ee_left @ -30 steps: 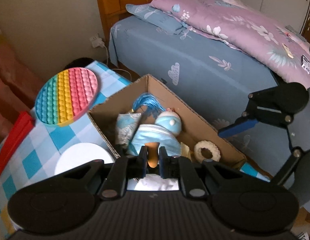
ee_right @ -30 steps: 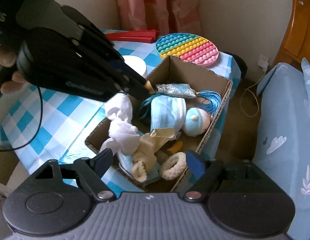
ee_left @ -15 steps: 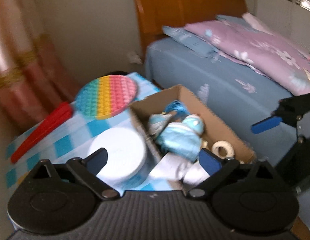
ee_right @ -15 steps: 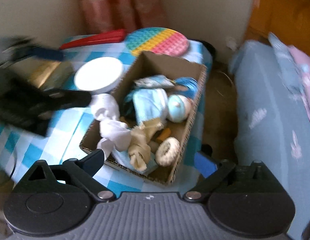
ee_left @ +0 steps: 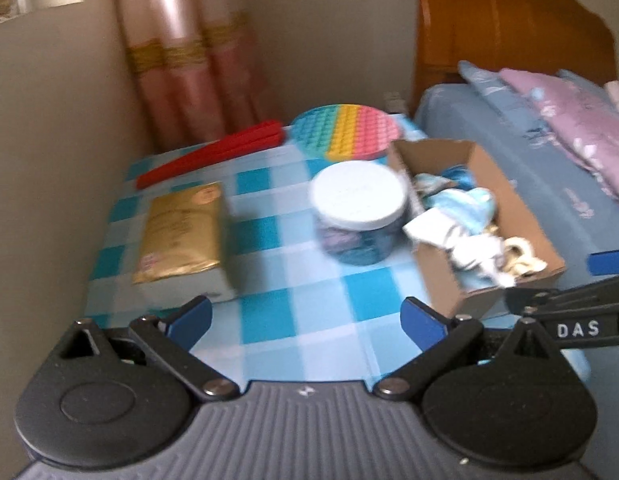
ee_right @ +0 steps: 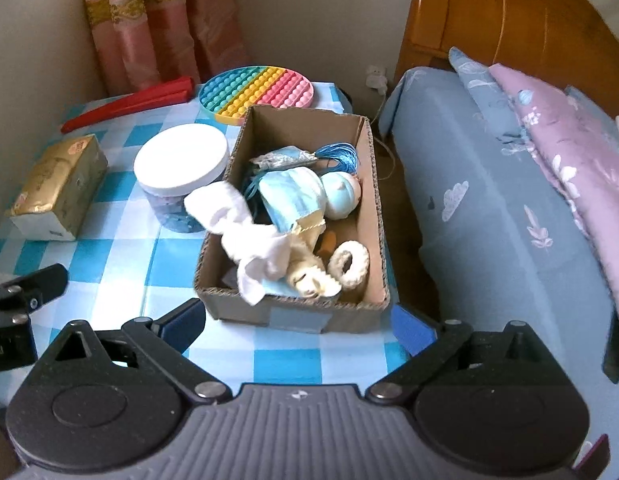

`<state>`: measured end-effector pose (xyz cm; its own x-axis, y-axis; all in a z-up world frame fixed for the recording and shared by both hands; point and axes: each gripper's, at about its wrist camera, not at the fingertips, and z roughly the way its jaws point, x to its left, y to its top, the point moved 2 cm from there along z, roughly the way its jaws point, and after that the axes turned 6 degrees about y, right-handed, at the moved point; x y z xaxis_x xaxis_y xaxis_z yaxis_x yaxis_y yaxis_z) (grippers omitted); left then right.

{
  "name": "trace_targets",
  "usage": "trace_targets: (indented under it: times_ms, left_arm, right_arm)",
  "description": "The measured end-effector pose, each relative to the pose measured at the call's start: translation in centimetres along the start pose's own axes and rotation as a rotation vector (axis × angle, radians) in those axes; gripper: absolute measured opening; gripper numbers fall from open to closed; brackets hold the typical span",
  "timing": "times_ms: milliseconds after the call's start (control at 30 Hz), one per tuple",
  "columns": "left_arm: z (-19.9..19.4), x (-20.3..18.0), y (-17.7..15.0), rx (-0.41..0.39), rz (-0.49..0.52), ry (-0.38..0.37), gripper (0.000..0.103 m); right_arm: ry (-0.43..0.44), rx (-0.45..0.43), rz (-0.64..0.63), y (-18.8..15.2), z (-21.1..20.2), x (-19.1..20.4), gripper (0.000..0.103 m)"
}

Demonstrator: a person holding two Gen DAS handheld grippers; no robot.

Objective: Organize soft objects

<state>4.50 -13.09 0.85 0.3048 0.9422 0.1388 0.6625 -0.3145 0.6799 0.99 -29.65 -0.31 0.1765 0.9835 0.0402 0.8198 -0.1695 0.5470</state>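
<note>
My left gripper [ee_left: 305, 322] opening, empty, view blurred, right gripper [ee_right: 297, 326] opening, empty, cardboard box [ee_right: 373, 184] ahead, its bottom layer buried under white cloth [ee_right: 249, 240]

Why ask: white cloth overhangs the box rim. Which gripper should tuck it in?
Right: both grippers' jaws are opening, empty, but the right gripper faces the white cloth and box head-on; the left gripper has them off to its side.

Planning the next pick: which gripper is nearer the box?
Right. Right gripper sits at the near wall of the box; left gripper hangs off to its left, over the tablecloth. Both jaws are opening, nothing between them.
</note>
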Motion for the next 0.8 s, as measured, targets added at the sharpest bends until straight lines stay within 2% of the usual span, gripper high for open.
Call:
trace_targets:
  times_ms: [100,433,800]
  left_arm:
    - [-0.7,0.7,-0.8,0.001,-0.02,0.048,0.1]
    - [-2.0,1.5,-1.8,0.025,-0.035,0.056,0.1]
    - [-2.2,1.0,-1.8,0.031,-0.03,0.06,0.1]
  right_arm:
    - [-0.016,0.003,-0.002,-0.7,-0.5,1.0,0.103]
    - [-0.028,0.004,0.015,-1.9,-1.5,1.9,0.103]
    - [-0.002,0.002,-0.001,-1.8,-1.6,2.2,0.103]
